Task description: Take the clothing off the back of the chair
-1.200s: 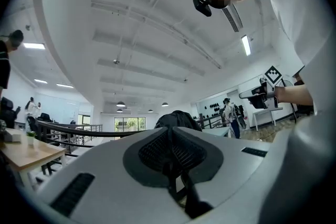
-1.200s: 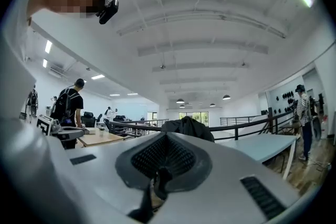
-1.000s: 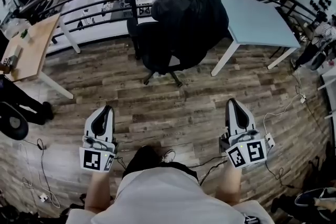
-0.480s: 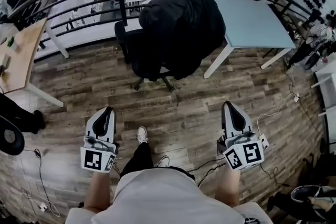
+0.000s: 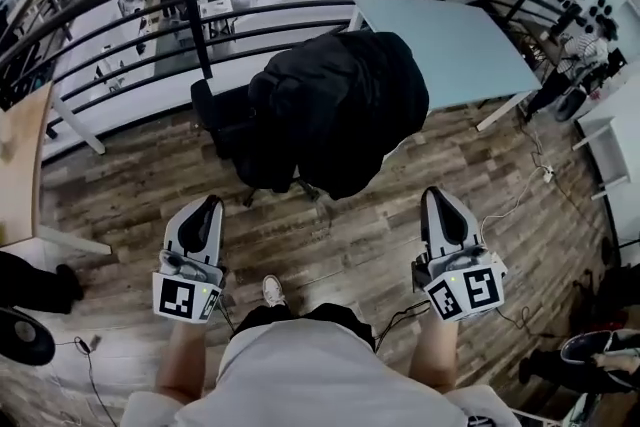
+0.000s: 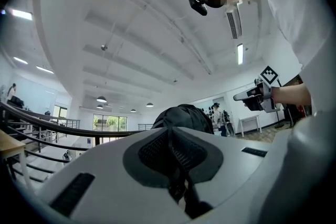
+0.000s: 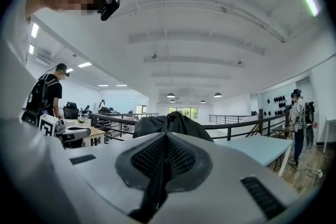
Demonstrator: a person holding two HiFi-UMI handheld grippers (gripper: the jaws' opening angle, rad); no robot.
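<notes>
A black jacket [image 5: 340, 100] hangs over the back of a black office chair [image 5: 228, 127], just ahead of me in the head view. My left gripper [image 5: 208, 206] points at the chair from the lower left, jaws together and nothing in them. My right gripper [image 5: 437, 196] is level with it at the lower right, also shut and empty, a short way below the jacket's right edge. In the left gripper view the jacket [image 6: 181, 116] rises just beyond the closed jaws [image 6: 169, 130]. The right gripper view shows the jacket [image 7: 167, 124] straight ahead, past that gripper's closed jaws [image 7: 165, 137].
A black railing [image 5: 200, 35] curves behind the chair. A light blue table [image 5: 450, 40] stands right of the jacket, touching or nearly so. A wooden table [image 5: 15, 180] is at the left edge. Cables [image 5: 520, 190] lie on the plank floor at right. A person [image 7: 297, 120] stands far right.
Both grippers and I have come closer to the chair, so the jacket now sits larger and lower in the head view. Both pairs of jaws have stayed shut and empty.
</notes>
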